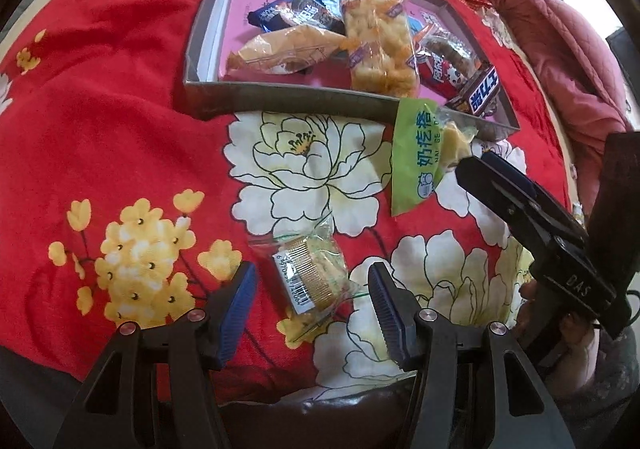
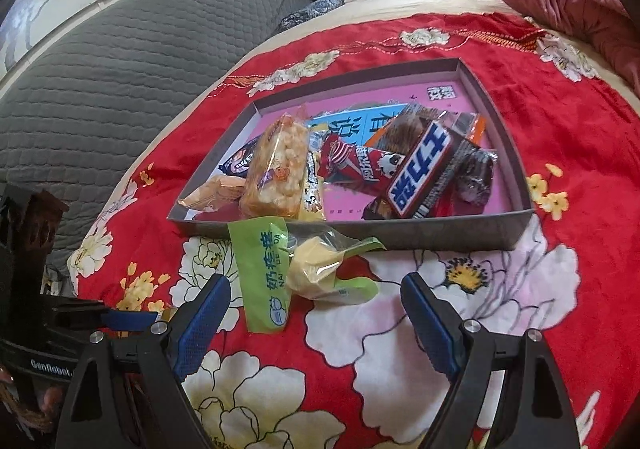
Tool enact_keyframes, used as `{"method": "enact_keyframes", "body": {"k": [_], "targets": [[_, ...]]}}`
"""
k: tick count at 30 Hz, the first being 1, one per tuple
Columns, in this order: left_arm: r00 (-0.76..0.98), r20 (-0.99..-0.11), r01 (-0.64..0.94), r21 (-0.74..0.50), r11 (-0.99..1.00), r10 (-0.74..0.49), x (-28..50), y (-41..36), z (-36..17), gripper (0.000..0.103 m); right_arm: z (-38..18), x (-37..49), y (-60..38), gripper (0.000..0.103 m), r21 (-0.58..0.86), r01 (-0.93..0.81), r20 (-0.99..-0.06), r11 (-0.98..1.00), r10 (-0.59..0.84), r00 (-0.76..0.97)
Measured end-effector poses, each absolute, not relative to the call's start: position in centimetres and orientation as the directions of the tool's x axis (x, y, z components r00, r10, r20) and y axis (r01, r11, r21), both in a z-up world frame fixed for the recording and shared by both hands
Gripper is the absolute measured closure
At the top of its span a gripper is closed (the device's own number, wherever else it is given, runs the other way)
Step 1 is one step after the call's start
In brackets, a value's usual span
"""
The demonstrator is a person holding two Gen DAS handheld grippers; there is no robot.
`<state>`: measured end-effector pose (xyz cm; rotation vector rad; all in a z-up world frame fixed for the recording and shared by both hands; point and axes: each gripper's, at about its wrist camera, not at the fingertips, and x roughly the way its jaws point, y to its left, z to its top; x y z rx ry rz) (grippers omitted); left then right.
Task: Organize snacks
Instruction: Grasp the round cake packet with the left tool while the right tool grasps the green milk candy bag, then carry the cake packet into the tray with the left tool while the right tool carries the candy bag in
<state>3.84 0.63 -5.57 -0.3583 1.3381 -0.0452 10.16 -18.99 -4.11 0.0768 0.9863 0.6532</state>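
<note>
"GenRobot" lettering on left tongs

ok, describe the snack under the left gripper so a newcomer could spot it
On the red floral cloth, in front of the grey tray, two snacks lie loose. It is the clear-wrapped cake with a gold ribbed band and barcode; its neighbour is green.
</note>
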Motion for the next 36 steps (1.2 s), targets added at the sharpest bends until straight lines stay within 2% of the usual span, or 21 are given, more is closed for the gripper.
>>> {"method": "enact_keyframes", "body": {"k": [13, 20, 23, 25, 28, 29, 32, 36], "targets": [[0.233, -0.945, -0.152, -0.266, 0.952, -0.227, 4.2, 0.1, -5.9, 0.044, -6.0, 11.4, -15.7, 0.016, 0.28, -0.545, -0.784, 0.79, 0.516, 0.345], [0.235, -0.945, -0.154, -0.266, 0.952, -0.226, 4.5, -0.1, -6.1, 0.044, -6.6, 11.9, -15.3, 0.017, 0.291, -0.534, -0.791, 0.794, 0.513, 0.332], [0.243, -0.945, -0.155, -0.262, 0.953, -0.22, 4.7, -0.4, -6.2, 0.044, -6.7, 11.7, -15.2, 0.029, 0.264, -0.542, -0.797, 0.798, 0.497, 0.344], [0.246, -0.944, -0.157, -0.262, 0.952, -0.219, 4.8, -0.5, -6.3, 0.044, -6.7, 11.7, -15.5, 0.041, 0.265, -0.543, -0.795, 0.797, 0.5, 0.345], [0.25, -0.946, -0.158, -0.249, 0.955, -0.206, 4.8, -0.9, -6.5, 0.044, -6.7, 11.9, -16.2, 0.05, 0.304, -0.521, -0.783, 0.797, 0.521, 0.34], [0.253, -0.947, -0.159, -0.243, 0.957, -0.198, 4.8, -1.0, -6.6, 0.045, -6.6, 12.0, -16.5, 0.052, 0.318, -0.515, -0.777, 0.796, 0.53, 0.339], [0.257, -0.952, -0.142, -0.206, 0.968, -0.165, 4.8, -1.6, -6.7, 0.064, -6.4, 12.1, -17.0, 0.056, 0.377, -0.503, -0.759, 0.778, 0.571, 0.314], [0.273, -0.946, -0.129, -0.218, 0.967, -0.177, 5.1, -1.8, -6.3, 0.068, -6.0, 11.7, -17.6, 0.056, 0.431, -0.492, -0.734, 0.756, 0.611, 0.296]]}}
